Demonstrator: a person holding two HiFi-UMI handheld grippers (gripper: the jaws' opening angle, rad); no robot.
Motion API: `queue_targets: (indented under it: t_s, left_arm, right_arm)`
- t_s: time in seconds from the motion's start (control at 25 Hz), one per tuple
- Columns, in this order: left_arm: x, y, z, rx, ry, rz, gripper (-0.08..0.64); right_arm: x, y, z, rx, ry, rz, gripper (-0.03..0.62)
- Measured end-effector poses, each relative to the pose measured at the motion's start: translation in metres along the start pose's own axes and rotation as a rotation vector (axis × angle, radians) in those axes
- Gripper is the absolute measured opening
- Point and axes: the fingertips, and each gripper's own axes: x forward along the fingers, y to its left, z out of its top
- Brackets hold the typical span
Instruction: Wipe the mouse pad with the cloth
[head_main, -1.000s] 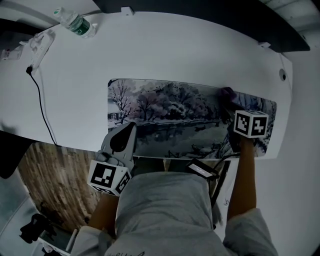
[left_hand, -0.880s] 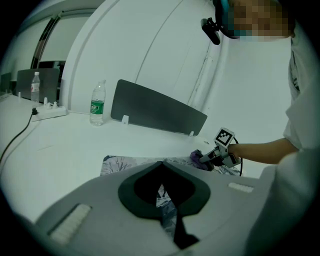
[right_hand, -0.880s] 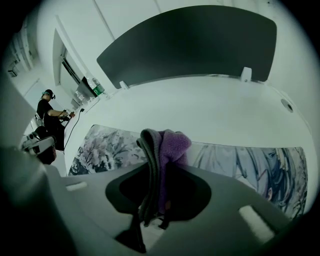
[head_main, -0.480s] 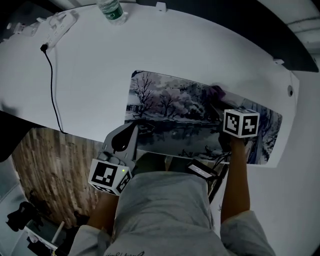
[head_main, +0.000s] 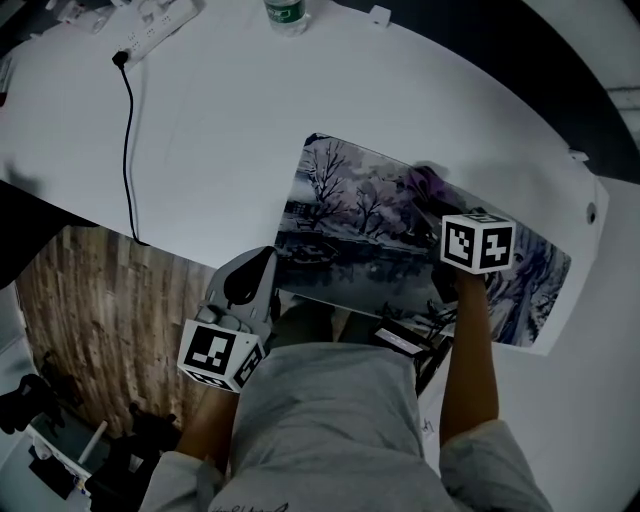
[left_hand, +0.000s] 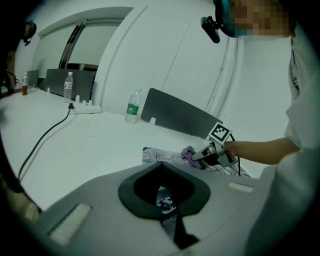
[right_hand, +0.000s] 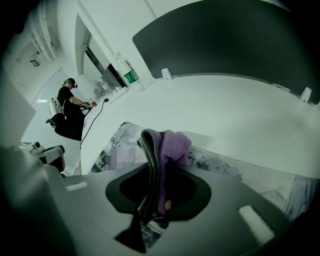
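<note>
Far to your left, the power strip (head_main: 160, 22) and its cable (head_main: 127, 150) lie well apart from the work, so nothing there should snag a stroke. Your left gripper (head_main: 265, 258) sits at the near edge of the table (head_main: 230, 130), just beside the near-left corner of the mouse pad (head_main: 350, 230). Its jaws are drawn together. The pad's print shows through the opening behind the tips, but you cannot tell from these views whether they nip the pad's edge or only rest by it. Either way it looks placed to steady that end while the other hand rubs.

The mouse pad lies flat, printed side up, with its near long edge close to the table's near edge. Seen from your head, its long axis slants from the far left down to the near right, the left short end pointing towards the bottle (head_main: 285, 14).

The cloth (head_main: 428, 182), purple with a grey fold, rests on the pad near its far long edge, a little right of the middle. Your right gripper (right_hand: 159, 167) is clamped on it, with the bunched end sticking out past the tips so that fabric rather than jaw meets the surface
</note>
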Motion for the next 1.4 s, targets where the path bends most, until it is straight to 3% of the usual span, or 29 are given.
queue_targets:
  t_s: [0.96,1.4]
  left_arm:
    - [-0.053,0.064,-0.021,-0.104,-0.038,0.160,0.015]
    - [-0.047,0.054,-0.010,-0.080,-0.036,0.135,0.015]
  right_arm:
    - [0.086,0.144,0.053,-0.258,0.061,0.174,0.092]
    - [0.075,0.149,0.059,-0.227,-0.001,0.205,0.094]
